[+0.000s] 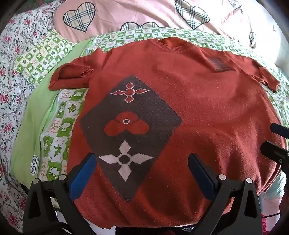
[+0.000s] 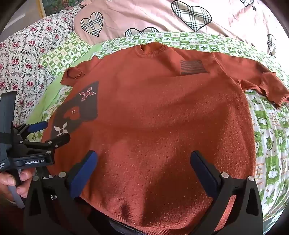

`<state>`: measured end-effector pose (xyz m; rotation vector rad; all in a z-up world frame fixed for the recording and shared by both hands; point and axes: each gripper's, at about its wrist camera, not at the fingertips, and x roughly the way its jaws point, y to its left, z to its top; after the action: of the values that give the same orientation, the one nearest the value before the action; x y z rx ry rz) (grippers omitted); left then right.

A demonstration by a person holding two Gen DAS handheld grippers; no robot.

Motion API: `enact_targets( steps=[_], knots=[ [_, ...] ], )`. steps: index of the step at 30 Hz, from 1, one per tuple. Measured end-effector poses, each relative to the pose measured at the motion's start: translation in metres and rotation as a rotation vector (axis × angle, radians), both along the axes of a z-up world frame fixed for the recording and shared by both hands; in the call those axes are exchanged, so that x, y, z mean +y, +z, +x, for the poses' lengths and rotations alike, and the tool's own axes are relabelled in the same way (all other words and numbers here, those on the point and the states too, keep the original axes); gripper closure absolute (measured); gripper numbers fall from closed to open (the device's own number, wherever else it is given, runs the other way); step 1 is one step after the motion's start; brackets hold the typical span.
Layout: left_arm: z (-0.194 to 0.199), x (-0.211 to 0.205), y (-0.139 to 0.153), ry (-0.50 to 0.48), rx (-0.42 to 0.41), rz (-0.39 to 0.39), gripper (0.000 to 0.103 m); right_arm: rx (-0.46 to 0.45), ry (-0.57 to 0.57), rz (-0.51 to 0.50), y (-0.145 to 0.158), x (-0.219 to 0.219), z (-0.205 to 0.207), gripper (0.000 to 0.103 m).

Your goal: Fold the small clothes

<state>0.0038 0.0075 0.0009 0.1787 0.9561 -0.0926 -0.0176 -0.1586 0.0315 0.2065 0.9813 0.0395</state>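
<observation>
A rust-orange knit sweater (image 1: 207,101) lies flat, front up, on a green checked bed cover, collar at the far side. It has a grey diamond panel (image 1: 131,130) with flower shapes and a small striped patch (image 1: 219,64) near one shoulder. Both short sleeves lie spread out, the left one (image 1: 72,76) with its cuff folded back. My left gripper (image 1: 142,162) is open above the hem, over the diamond. My right gripper (image 2: 144,160) is open above the hem of the sweater (image 2: 162,117), further right. The left gripper (image 2: 52,132) also shows at the left of the right wrist view, open.
The green checked cover (image 2: 271,141) lies over a floral sheet (image 1: 9,90). A pink quilt with plaid hearts (image 1: 126,16) lies bunched at the far side. A matching checked pillow (image 1: 41,56) sits far left. A hand (image 2: 10,182) holds the left gripper's handle.
</observation>
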Motion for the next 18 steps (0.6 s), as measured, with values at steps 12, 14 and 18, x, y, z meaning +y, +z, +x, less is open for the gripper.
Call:
enact_targets(
  steps=[12, 14, 18],
  knots=[
    [0.0005, 0.0005, -0.0028, 0.000, 0.019, -0.009, 0.002, -0.002, 0.001, -0.008, 0.0013, 0.0015, -0.0006, 0.001],
    [0.0008, 0.0012, -0.0034, 0.000, 0.017, -0.002, 0.002, -0.007, -0.003, 0.005, 0.0024, 0.0004, -0.0007, 0.001],
    [0.0017, 0.0010, -0.0052, -0.002, 0.042, 0.001, 0.002, 0.001, -0.005, -0.006, 0.0020, -0.0014, -0.0010, 0.001]
  ],
)
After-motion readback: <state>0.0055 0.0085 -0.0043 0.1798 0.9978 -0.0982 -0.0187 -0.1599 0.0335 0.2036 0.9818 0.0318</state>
